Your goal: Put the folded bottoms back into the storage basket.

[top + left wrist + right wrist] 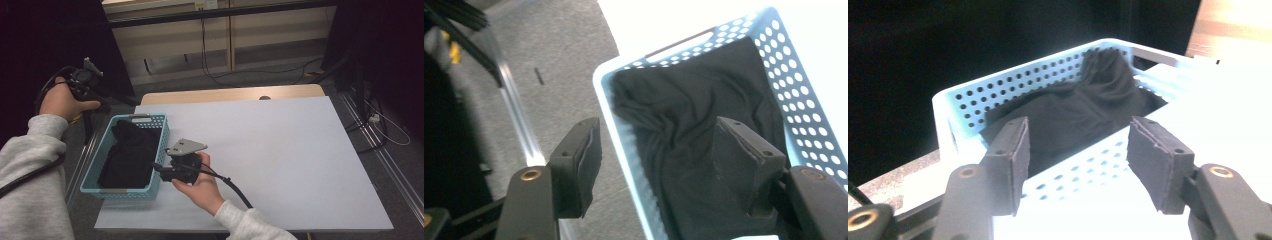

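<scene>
While cloth: black garment [131,152] lies bunched in the blue basket [95,165], dropped clear.
Left gripper [659,165]: jaws apart, empty, above.
Right gripper [1078,165]: jaws apart, empty, beside wall.

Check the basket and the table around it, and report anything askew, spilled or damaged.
Nothing is spilled or broken. The light blue perforated plastic basket sits at the left edge of the white table, its left side overhanging slightly. The black cloth inside is rumpled and bunched up toward the far end, not folded flat.
</scene>
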Available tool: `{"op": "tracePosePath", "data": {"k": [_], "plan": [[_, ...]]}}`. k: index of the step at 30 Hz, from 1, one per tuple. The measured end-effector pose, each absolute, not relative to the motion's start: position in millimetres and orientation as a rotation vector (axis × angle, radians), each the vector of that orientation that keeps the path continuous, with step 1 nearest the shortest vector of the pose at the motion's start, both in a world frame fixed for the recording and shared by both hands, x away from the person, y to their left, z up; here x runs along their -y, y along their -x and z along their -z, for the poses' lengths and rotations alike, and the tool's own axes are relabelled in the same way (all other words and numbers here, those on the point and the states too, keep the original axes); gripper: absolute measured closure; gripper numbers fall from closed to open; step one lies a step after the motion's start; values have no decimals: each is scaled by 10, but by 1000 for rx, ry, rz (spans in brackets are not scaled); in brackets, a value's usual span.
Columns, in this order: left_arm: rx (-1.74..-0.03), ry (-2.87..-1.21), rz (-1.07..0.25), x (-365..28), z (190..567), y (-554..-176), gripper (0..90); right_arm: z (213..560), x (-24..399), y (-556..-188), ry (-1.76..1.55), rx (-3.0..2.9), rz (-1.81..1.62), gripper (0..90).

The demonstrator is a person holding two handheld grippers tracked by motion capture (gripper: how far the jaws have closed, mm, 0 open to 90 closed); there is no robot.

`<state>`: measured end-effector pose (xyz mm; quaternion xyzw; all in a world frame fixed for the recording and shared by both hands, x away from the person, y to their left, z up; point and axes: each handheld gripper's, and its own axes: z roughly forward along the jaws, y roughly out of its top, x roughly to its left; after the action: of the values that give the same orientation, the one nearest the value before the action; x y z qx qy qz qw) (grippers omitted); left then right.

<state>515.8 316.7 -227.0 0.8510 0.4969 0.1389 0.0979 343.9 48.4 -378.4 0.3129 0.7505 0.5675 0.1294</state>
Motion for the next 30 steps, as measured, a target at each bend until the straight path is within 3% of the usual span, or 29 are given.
{"op": "tracePosePath", "data": {"k": [13,23,30], "plan": [[-1351,-2544,-292,-3051,2852,-5067,295,3844,238,-3478,-999,-2130,-1623,271],[-1294,-2503,-295,-3030,3109,-4991,304,3943,589,-3485,-970,-2150,-1519,170],[-1289,-2462,-271,-3035,3242,-4933,324,4038,740,-3481,-955,-2209,-1449,155]]}}
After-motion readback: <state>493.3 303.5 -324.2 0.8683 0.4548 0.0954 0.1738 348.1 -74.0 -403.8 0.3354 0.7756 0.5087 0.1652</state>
